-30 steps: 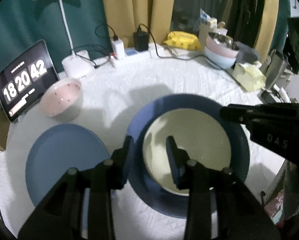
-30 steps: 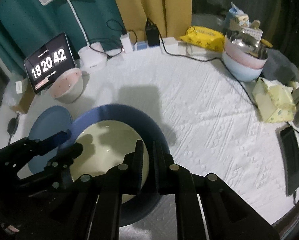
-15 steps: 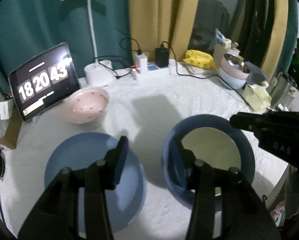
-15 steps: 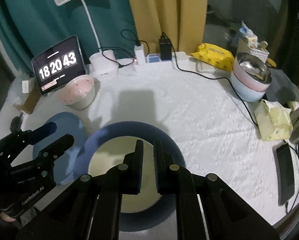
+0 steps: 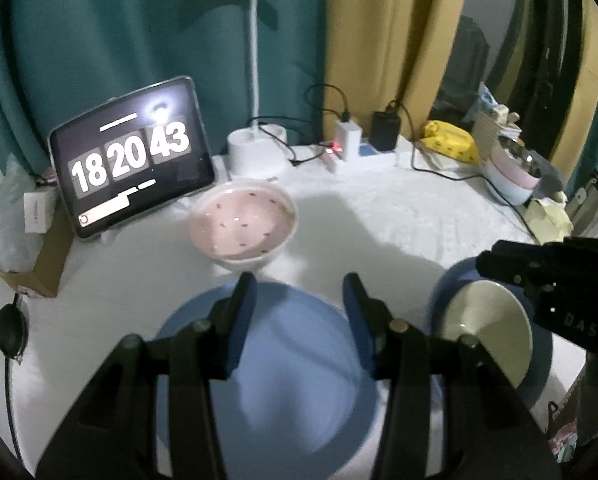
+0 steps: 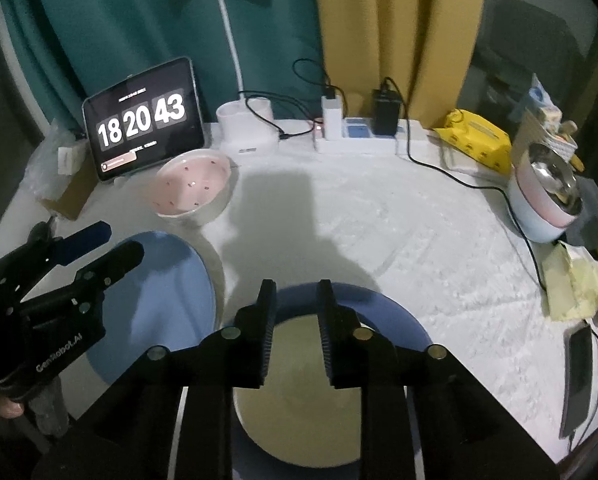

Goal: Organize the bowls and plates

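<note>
A light blue plate (image 5: 291, 376) lies on the white tablecloth, under my open left gripper (image 5: 299, 292); it also shows in the right wrist view (image 6: 167, 300). A cream plate (image 6: 295, 392) rests inside a dark blue plate (image 6: 395, 320) on the table, under my open right gripper (image 6: 295, 294). The same stack shows at the right of the left wrist view (image 5: 487, 320). A pink speckled bowl (image 5: 245, 224) stands behind the light blue plate, also in the right wrist view (image 6: 195, 188). Both grippers hold nothing.
A tablet clock (image 6: 143, 120) leans at the back left beside a lamp base (image 6: 247, 128) and a power strip (image 6: 359, 136) with cables. Stacked bowls (image 6: 547, 200), a yellow pack (image 6: 479, 140), tissues (image 6: 571, 284) and a phone (image 6: 579, 372) sit at the right.
My left gripper let go of the stacked plates, opened and swung left over the light blue plate. My right gripper opened and drew back above the stack, which now rests on the table.
</note>
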